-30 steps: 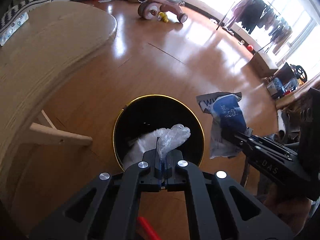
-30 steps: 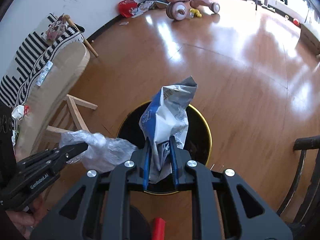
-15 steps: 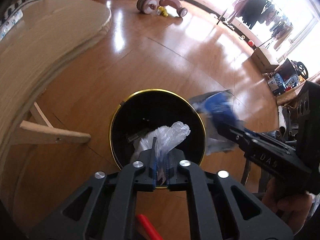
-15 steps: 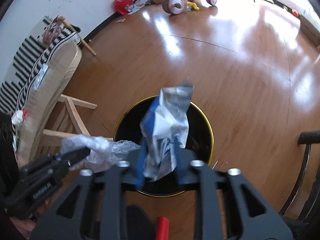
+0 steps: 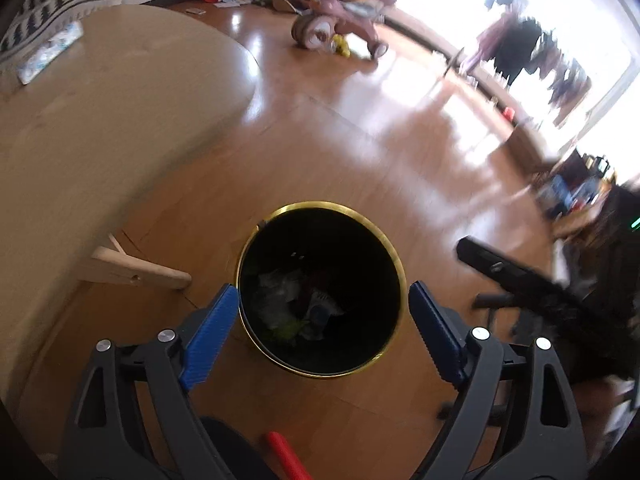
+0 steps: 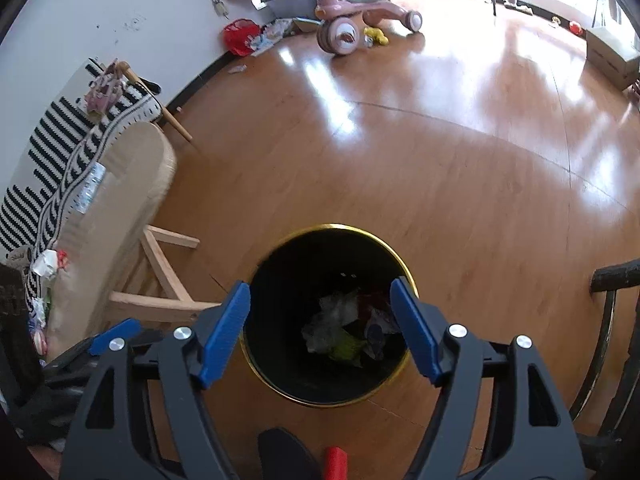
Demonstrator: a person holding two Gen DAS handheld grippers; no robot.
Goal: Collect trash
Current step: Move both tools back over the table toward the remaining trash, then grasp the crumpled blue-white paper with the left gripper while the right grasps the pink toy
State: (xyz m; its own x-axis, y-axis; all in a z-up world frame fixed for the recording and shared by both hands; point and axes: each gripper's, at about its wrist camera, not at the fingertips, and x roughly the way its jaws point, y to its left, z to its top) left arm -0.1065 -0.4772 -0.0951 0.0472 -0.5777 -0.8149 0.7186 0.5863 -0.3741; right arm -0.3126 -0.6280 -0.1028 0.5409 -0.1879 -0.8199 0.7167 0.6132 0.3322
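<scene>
A black trash bin with a gold rim (image 5: 384, 236) (image 6: 408, 264) stands on the wooden floor. Crumpled trash (image 5: 296, 304) (image 6: 348, 332) lies at its bottom: clear plastic, a white-and-blue wrapper, something yellow-green. My left gripper (image 5: 320, 332) is open and empty above the bin's near edge, its blue pads spread to either side. My right gripper (image 6: 324, 336) is open and empty above the bin too. The right gripper's black body (image 5: 512, 276) shows at the right in the left wrist view; the left gripper's blue tip (image 6: 116, 332) shows at lower left in the right wrist view.
A round wooden table (image 5: 100, 120) (image 6: 112, 208) with a striped cloth stands left of the bin, its wooden leg brace (image 5: 132, 272) close to it. More scraps (image 6: 46, 264) lie on the table. A pink tricycle (image 6: 352, 20) stands far back. A black chair (image 6: 612, 320) is at the right.
Both grippers have opened. The clear plastic bag and the blue-and-white wrapper have dropped into the bin.
</scene>
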